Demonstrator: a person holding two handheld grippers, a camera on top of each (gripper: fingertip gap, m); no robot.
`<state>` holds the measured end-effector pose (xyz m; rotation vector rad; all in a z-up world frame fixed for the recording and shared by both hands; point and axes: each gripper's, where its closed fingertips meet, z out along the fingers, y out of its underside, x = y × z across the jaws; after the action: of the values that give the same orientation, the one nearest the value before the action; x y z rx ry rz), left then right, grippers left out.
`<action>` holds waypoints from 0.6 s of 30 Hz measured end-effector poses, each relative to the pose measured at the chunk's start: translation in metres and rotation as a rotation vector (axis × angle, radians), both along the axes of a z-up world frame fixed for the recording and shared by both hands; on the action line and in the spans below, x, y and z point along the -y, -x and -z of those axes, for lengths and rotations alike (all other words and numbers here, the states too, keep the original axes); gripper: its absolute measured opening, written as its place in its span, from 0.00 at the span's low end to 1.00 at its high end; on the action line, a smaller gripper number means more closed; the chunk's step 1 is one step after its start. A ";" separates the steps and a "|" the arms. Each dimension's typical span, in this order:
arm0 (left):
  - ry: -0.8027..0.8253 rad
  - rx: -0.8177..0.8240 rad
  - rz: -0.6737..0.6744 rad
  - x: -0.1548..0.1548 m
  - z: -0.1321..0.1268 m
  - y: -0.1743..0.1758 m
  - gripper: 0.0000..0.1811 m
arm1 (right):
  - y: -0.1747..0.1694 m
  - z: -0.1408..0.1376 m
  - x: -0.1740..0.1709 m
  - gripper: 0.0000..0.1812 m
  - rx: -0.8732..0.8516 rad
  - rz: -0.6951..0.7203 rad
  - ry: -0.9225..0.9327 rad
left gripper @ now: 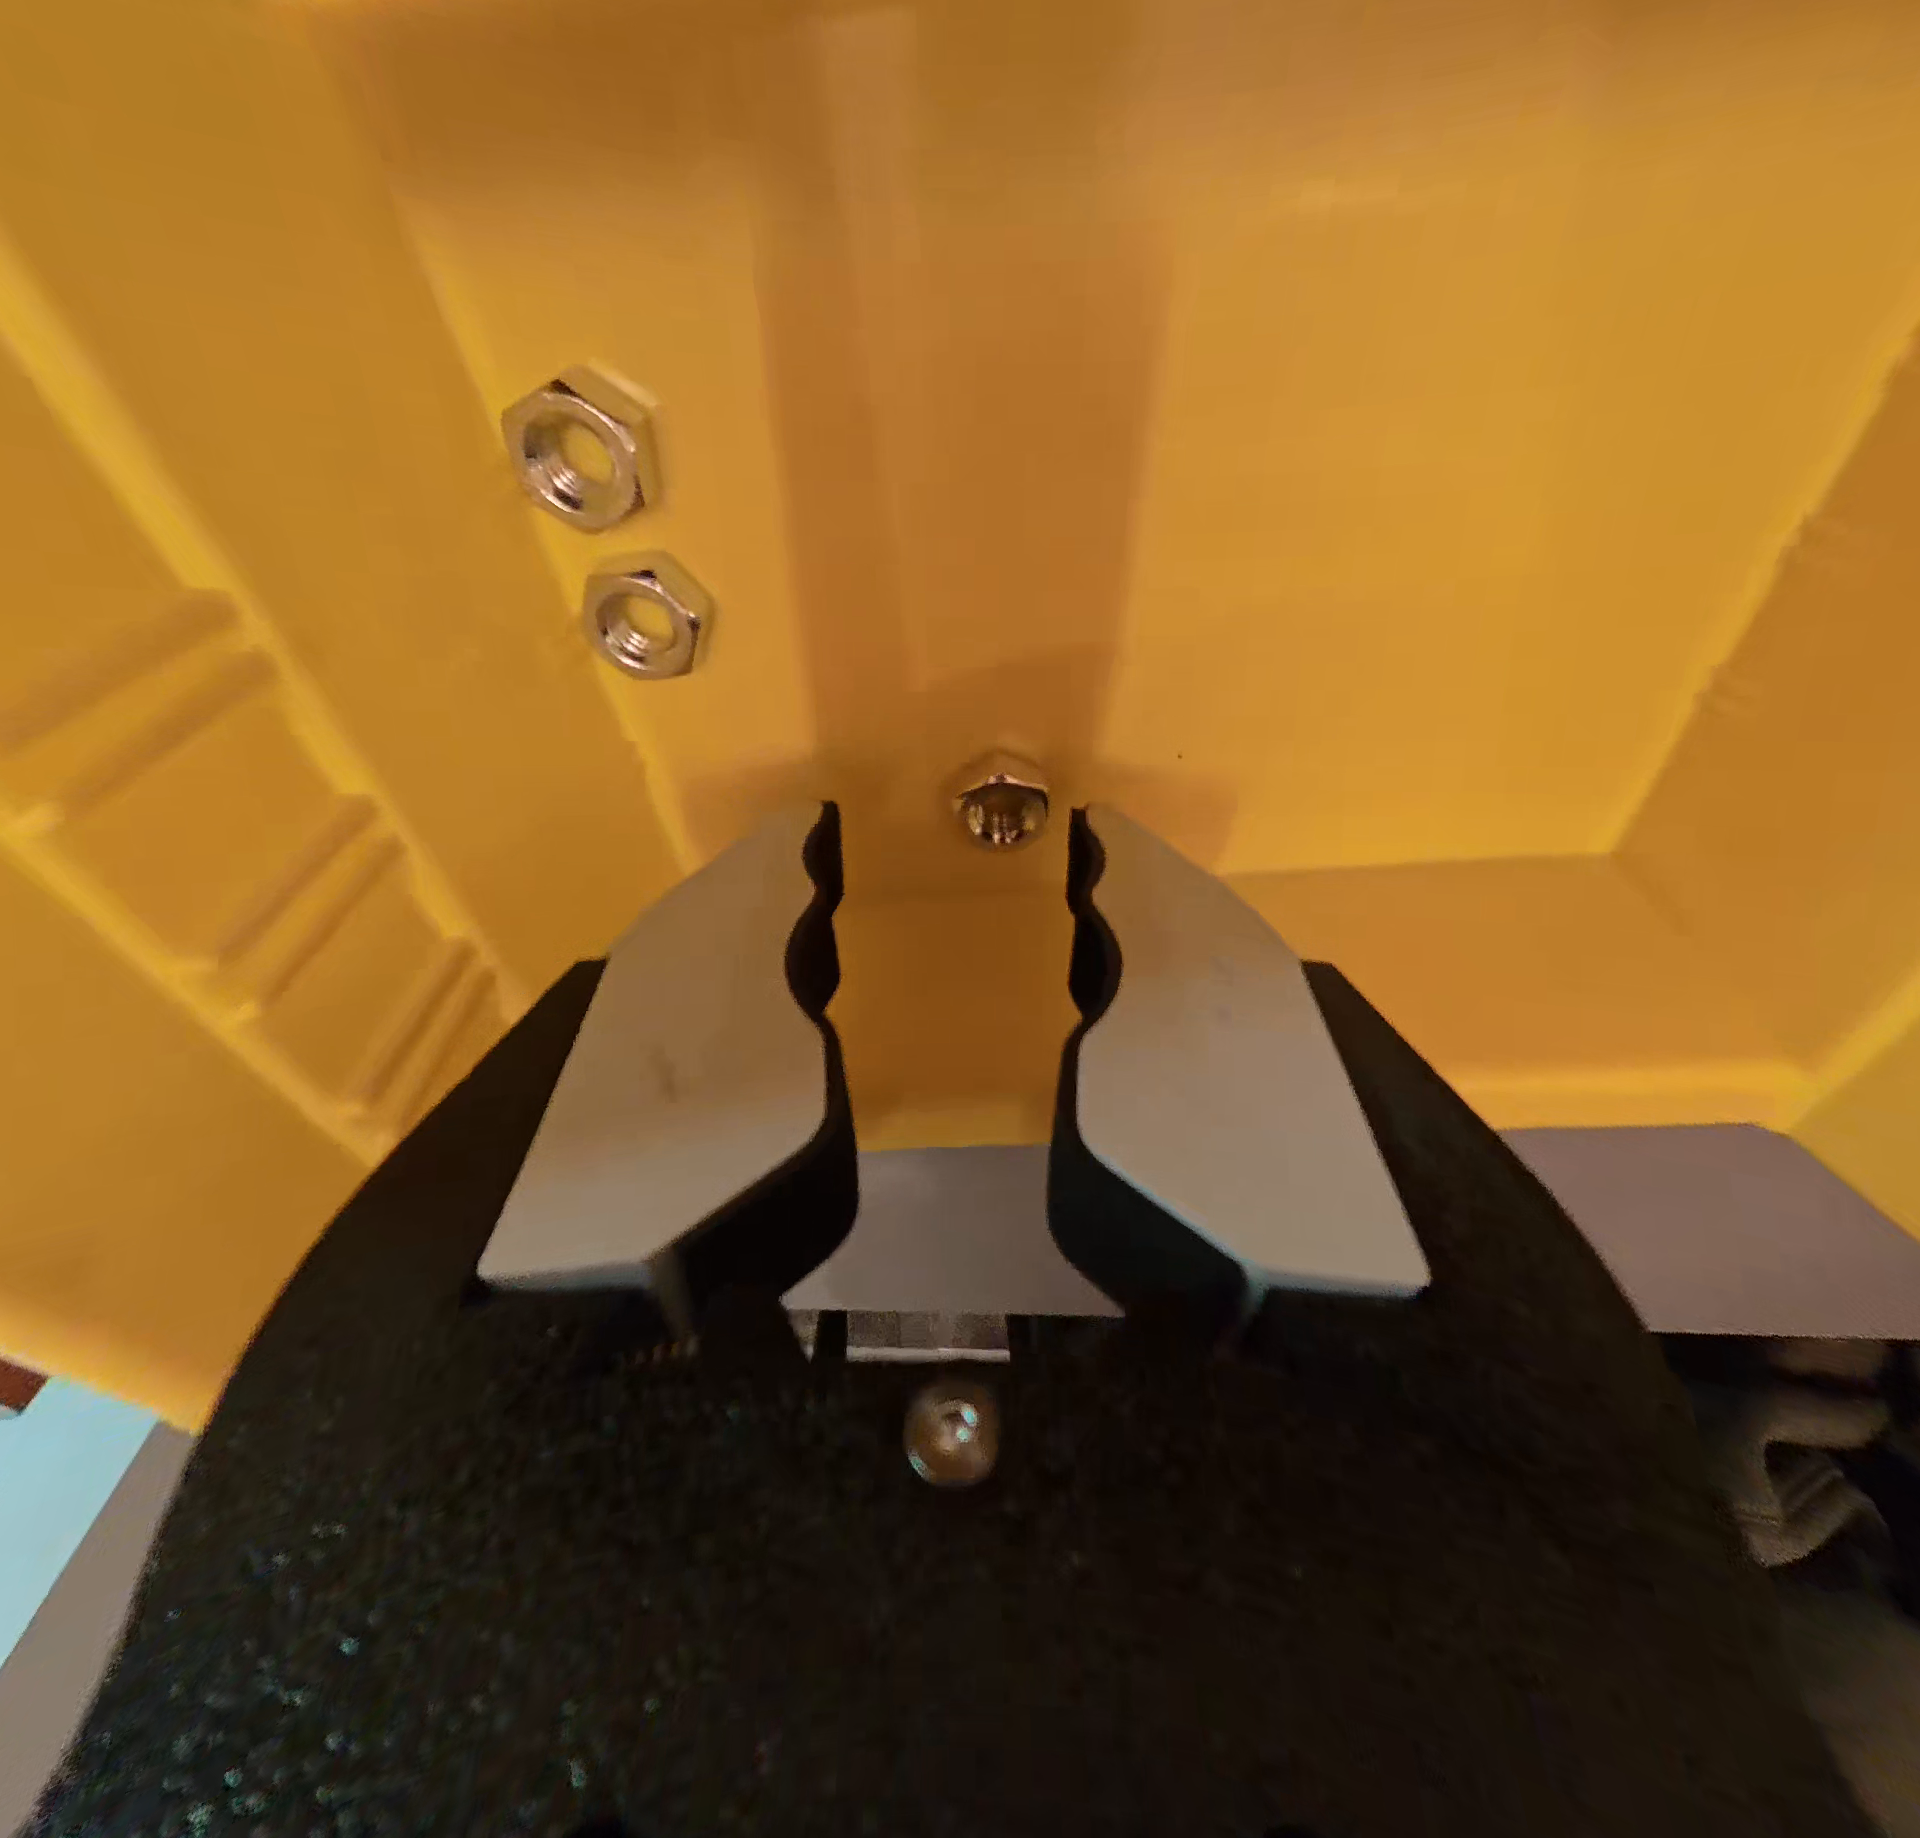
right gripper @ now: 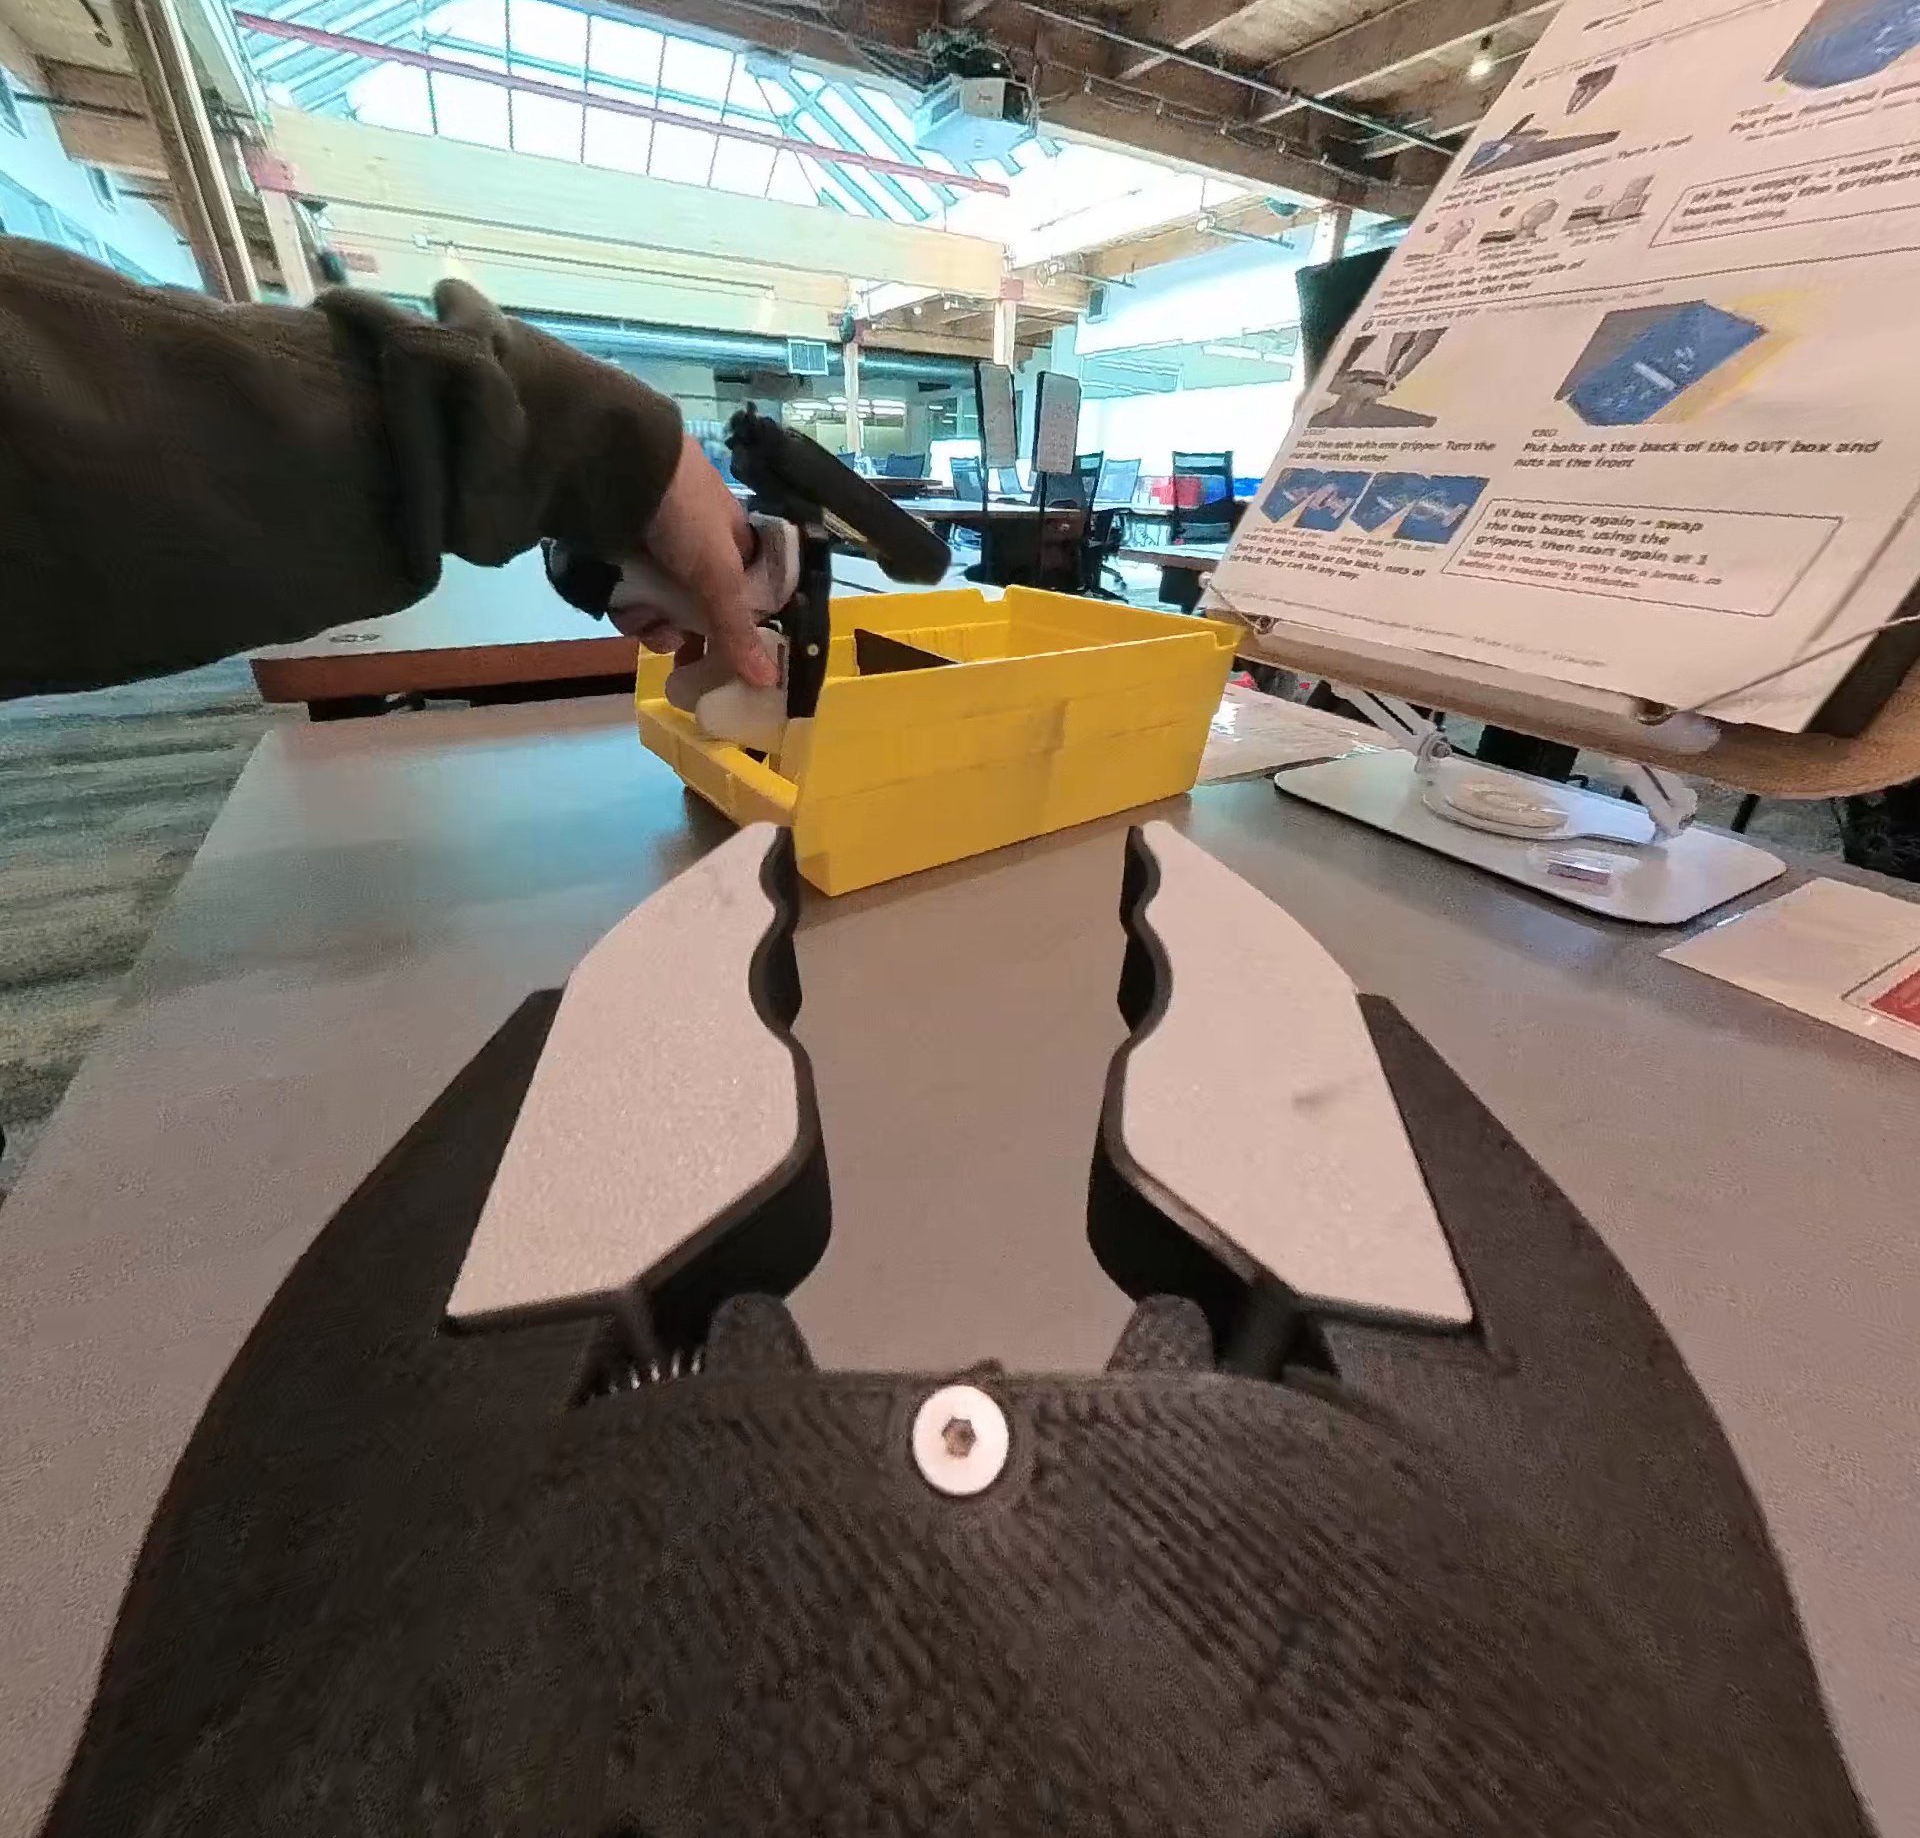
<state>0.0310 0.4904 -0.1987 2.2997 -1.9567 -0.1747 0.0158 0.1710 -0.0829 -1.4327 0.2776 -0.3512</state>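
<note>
Left gripper (left gripper: 954, 814) is dipped inside the yellow bin (left gripper: 1351, 438), pointing at the bin's inner surface at centre frame. Its jaws are part open with nothing between them. A small nut (left gripper: 1000, 803) lies just ahead of the tips, in line with the gap and nearer the right tip; I can't tell if it touches. Two more nuts lie at centre left, the big nut (left gripper: 580, 448) above the second nut (left gripper: 646, 614), close together and well apart from the tips.

In the right wrist view, a hand (right gripper: 707, 562) in a dark sleeve (right gripper: 312, 458) reaches in from the left of the frame, tipping that gripper down over the bin's near-left corner.

Right gripper (right gripper: 958, 834) is low over the grey table (right gripper: 416, 853). Its jaws are wide and empty, aimed at the bin but short of it. A printed sheet (right gripper: 1610, 334) on a stand is at upper right.
</note>
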 end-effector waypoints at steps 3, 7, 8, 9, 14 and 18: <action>0.043 -0.015 0.005 0.008 0.001 -0.001 0.16 | 0.001 0.001 -0.001 0.33 0.005 0.000 0.011; 0.044 -0.025 -0.009 0.007 0.003 -0.004 0.15 | -0.002 0.000 0.001 0.33 -0.008 0.007 -0.008; 0.048 -0.021 -0.008 0.008 0.003 -0.005 0.12 | -0.002 0.000 0.002 0.33 -0.012 0.009 -0.012; 0.060 -0.016 0.005 0.010 0.004 -0.006 0.09 | -0.003 -0.001 0.002 0.33 -0.015 0.010 -0.017; 0.091 0.044 0.097 0.013 0.003 -0.012 0.09 | -0.005 -0.001 0.004 0.32 -0.029 0.015 -0.030; 0.171 0.180 0.140 0.021 -0.012 -0.020 0.09 | -0.006 -0.002 0.006 0.32 -0.041 0.017 -0.041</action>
<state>0.0513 0.4691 -0.1866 2.1372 -2.1258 0.1877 0.0223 0.1655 -0.0813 -1.3990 0.3285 -0.3290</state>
